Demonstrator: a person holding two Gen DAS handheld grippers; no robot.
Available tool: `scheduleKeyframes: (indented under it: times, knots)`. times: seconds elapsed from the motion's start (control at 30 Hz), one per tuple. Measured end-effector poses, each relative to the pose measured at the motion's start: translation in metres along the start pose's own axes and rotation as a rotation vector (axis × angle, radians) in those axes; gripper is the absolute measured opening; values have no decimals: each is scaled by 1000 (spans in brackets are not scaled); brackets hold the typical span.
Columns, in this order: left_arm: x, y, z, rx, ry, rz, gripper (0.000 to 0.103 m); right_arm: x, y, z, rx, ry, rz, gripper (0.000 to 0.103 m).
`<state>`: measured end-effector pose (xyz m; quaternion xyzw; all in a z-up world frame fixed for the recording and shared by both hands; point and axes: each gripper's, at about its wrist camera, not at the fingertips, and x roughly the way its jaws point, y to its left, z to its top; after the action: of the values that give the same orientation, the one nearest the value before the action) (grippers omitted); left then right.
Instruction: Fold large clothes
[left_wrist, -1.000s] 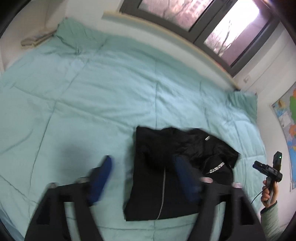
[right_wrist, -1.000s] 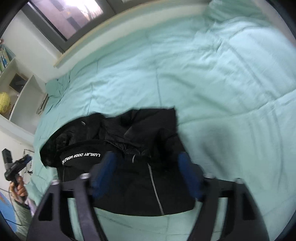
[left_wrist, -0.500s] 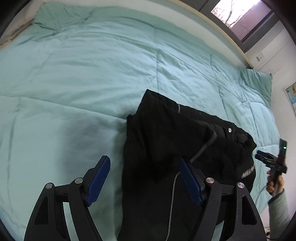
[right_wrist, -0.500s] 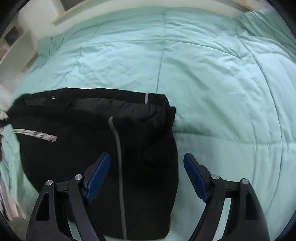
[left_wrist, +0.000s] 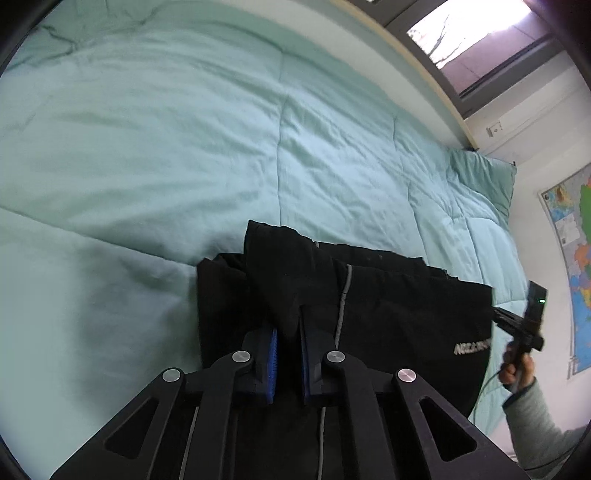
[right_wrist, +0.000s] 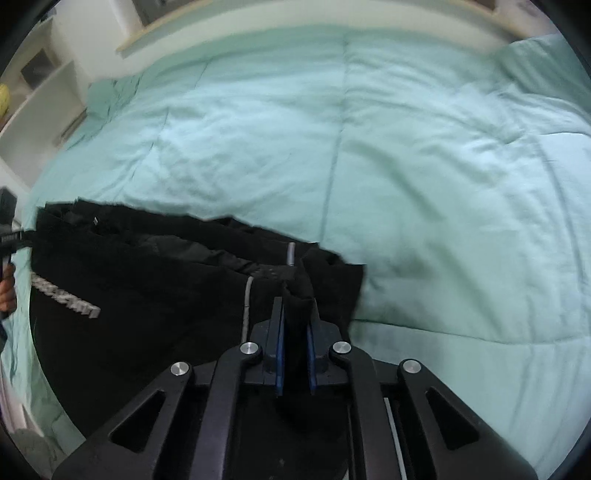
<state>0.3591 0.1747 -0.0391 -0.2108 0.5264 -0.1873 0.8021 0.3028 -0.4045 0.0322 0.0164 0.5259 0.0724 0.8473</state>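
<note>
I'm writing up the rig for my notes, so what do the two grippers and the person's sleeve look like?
Both the left gripper and right gripper are matte black linkage arms with round silver rivets and triangular cutouts, ending in fingers faced with blue pads. The other handheld unit is black with a green light. The sleeve is grey-green.

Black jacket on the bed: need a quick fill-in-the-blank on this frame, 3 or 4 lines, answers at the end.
1. The black jacket lies on a quilt whose colour is light ____.
2. The left gripper is ____ on a fold of the jacket.
3. The right gripper pinches fabric of the ____.
4. In the left wrist view, the wall at the right edge carries a ____.

Missing words: green; shut; jacket; map
</note>
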Motion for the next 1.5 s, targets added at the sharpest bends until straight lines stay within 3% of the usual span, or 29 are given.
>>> scheduleKeyframes:
  times: [0.07, 0.13, 0.2, 0.23, 0.27, 0.3, 0.47, 0.53, 0.57, 0.6, 0.63, 0.67, 0.7, 0.77, 0.9, 1.0, 1.1, 1.17, 1.3, 1.37, 1.43, 1.5]
  knots:
    - [-8, 4, -1, -22, -15, 0, 13, -21, -1, 0, 10, -39, -17, 11]
    - [-10, 10, -2, -44, -1, -15, 20, -28, -4, 3, 33, -21, 3, 16]
    - [-9, 19, -1, -95, 20, -6, 42, -19, -12, 4, 69, 22, 69, 25]
    - [-7, 23, 0, -116, 29, 10, 66, -14, -15, 5, 81, 32, 66, 30]
    - [-6, 25, 0, -125, 33, 19, 75, -9, -18, 5, 95, 42, 65, 40]
    - [-3, 27, 2, -133, 31, 12, 75, -2, -22, 6, 111, 47, 79, 48]
    - [23, 30, 8, -135, 101, -39, 75, 17, -30, 3, 149, 72, 142, 58]
    - [35, 26, 11, -122, 120, -116, 75, 25, -30, 4, 142, 74, 156, 69]
    - [38, 21, 12, -108, 107, -117, 64, 30, -31, 5, 140, 75, 162, 73]
    - [40, 16, 12, -91, 105, -112, 48, 37, -31, 6, 144, 80, 165, 72]
    - [43, 9, 12, -68, 121, -101, 13, 42, -31, 7, 147, 86, 172, 63]
    - [41, 5, 11, -51, 113, -80, 13, 46, -29, 7, 145, 90, 189, 32]
    - [34, -4, 10, -8, 77, -39, 12, 47, -25, 6, 136, 93, 190, 22]
    - [13, -12, 7, 26, 19, -12, 10, 29, -14, 3, 73, 33, 100, 16]
    - [-52, -25, 13, 1, -116, -104, 10, -44, -11, 2, 75, -137, 25, 14]
    - [-75, -52, 36, 67, -204, -88, 9, -73, 1, 33, -3, -222, -60, 11]
    - [-70, -58, 63, 61, -267, -52, 9, -65, 5, 74, -11, -254, -111, 11]
    - [-50, -46, 73, 22, -245, -2, 10, -36, 1, 95, 9, -217, -125, 11]
    - [27, 2, 63, -81, -65, 153, 10, 56, 0, 102, 22, -28, -130, 11]
    - [60, 28, 49, -160, 9, 156, 14, 95, 0, 89, 32, 67, -122, 11]
    - [81, 42, 37, -184, 24, 165, 15, 129, -1, 74, 60, 144, -124, 15]
    - [86, 43, 37, -183, 26, 158, 16, 142, -1, 68, 96, 168, -148, 27]
